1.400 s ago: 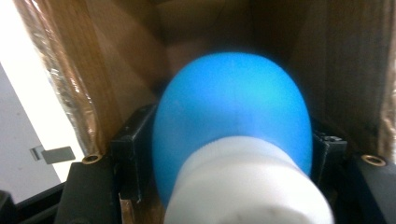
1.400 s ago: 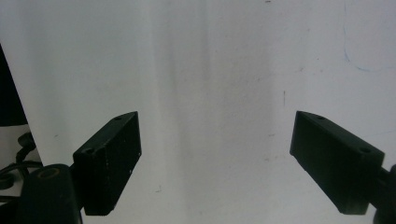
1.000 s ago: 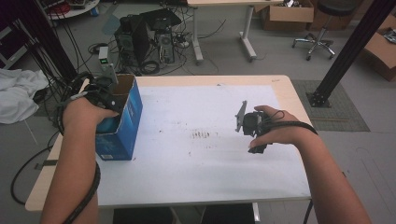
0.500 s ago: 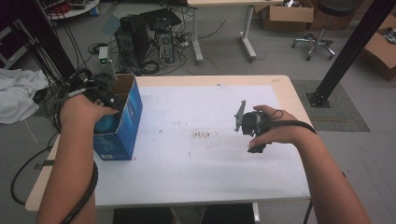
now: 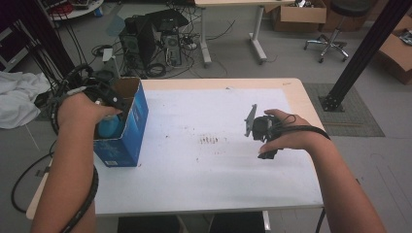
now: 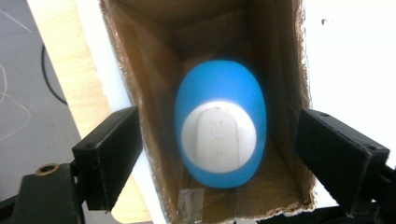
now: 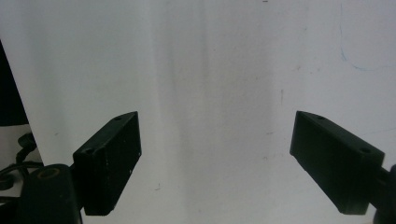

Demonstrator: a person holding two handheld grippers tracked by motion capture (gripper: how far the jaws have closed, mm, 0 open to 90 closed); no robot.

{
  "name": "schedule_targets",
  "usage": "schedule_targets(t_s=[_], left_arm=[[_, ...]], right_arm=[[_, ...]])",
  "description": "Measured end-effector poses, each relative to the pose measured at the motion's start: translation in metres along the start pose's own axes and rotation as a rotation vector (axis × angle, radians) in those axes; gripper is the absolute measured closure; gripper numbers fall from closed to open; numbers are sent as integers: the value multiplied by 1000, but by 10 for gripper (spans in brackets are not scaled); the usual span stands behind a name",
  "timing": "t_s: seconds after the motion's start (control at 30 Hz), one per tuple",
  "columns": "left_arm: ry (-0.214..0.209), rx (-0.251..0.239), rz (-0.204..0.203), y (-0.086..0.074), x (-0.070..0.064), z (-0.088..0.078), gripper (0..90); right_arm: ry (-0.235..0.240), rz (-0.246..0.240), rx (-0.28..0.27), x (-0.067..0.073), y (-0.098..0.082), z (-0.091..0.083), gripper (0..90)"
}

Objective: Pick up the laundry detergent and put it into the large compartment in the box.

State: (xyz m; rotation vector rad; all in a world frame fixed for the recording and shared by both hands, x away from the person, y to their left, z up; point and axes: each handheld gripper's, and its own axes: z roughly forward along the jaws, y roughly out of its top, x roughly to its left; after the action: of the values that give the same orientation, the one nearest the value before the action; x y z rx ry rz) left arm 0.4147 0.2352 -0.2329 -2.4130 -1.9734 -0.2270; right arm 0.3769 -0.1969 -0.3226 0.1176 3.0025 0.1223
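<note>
1. Now my left tool, its jaws just opening, hangs spread above the blue bottle, which lies free inside the blue box at the desk's left edge.
2. My right tool idles spread over the bare desk.
3. Drop looks done; withdrawing remains.

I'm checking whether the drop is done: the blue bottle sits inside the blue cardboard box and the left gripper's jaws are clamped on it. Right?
Not quite. The blue bottle is inside the blue cardboard box, but the left gripper is not clamped on it: its jaws have just been opening and stand apart, clear of the bottle on both sides. The left gripper view shows this.
</note>
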Motion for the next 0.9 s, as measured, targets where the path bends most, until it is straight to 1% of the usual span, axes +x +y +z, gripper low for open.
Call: schedule_targets(t_s=[0.07,0.17,0.2,0.23,0.33,0.43,0.47,0.6,0.7,0.83,0.9], left_arm=[[12,6,6,0,-1,-2,149],[14,5,15,0,-2,-3,129],[22,7,18,0,-3,-4,129],[26,9,23,0,-3,-5,113],[30,-3,30,0,-4,-9,101],[42,0,38,1,-5,-13,64],[40,-10,43,1,-5,-16,57],[45,-17,49,0,-6,-21,50],[53,-13,58,0,-6,-24,16],[60,-31,70,-1,-8,-29,1],[61,-46,90,-1,-11,-33,1]], right_arm=[[-1,1,0,0,0,0,165],[-4,3,-3,0,0,0,165],[-5,2,-1,0,0,-1,165],[-8,10,-1,0,-1,-1,165],[-6,12,0,0,-1,-2,165],[-7,12,0,1,-2,-3,165],[-9,14,-2,1,-2,-4,165],[-9,10,3,1,-2,-5,165],[-10,5,9,1,-1,-6,165],[-7,5,9,1,0,-6,165],[-6,4,13,1,1,-6,165]])
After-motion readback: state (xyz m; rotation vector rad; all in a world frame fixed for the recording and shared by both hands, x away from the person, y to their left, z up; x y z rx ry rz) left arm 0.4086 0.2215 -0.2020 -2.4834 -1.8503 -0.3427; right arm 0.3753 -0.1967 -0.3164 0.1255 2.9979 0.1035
